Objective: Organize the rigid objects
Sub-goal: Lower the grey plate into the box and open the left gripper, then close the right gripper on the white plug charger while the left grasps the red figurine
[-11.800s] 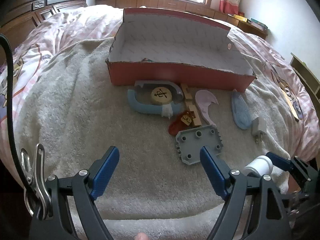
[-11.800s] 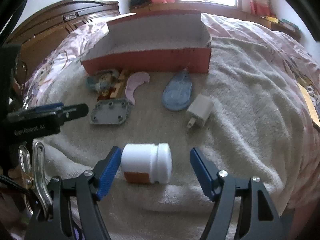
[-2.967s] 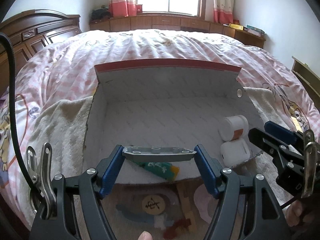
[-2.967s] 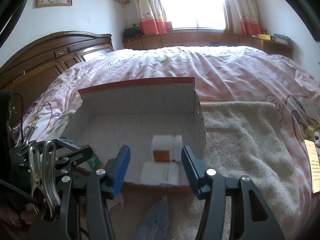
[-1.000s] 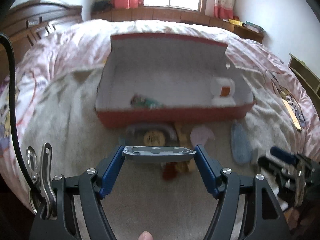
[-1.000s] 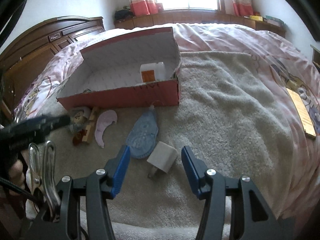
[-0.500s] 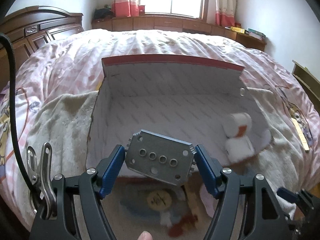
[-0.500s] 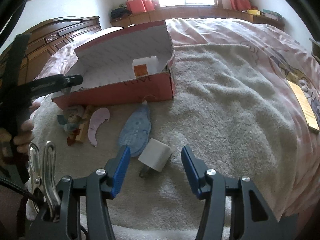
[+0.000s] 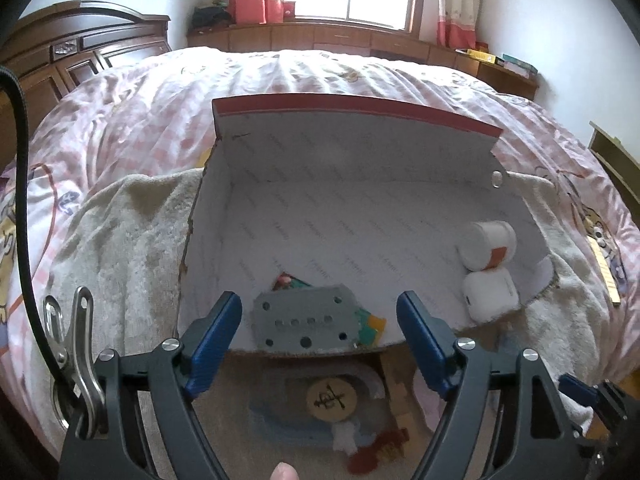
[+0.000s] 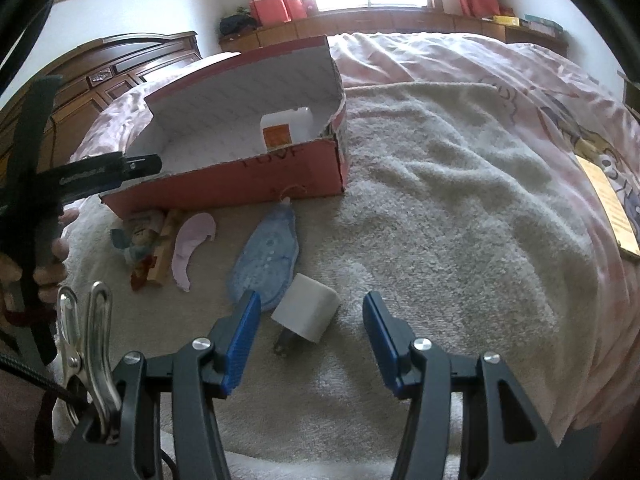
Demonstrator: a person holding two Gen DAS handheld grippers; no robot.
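Opening over the shoe box, the left gripper has its jaws spreading clear of the grey perforated plate, which lies inside on the box floor. The right gripper stands apart, straddling the white charger plug untouched on the towel. Closing on that plug looks next.

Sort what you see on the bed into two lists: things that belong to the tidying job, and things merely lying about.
Part of the job:
- red box
- grey plate, in the box
- white jar, in the box
- white charger, between the right gripper's fingers
- blue flat piece

Lying about:
- beige towel
- pink quilt
- wooden headboard
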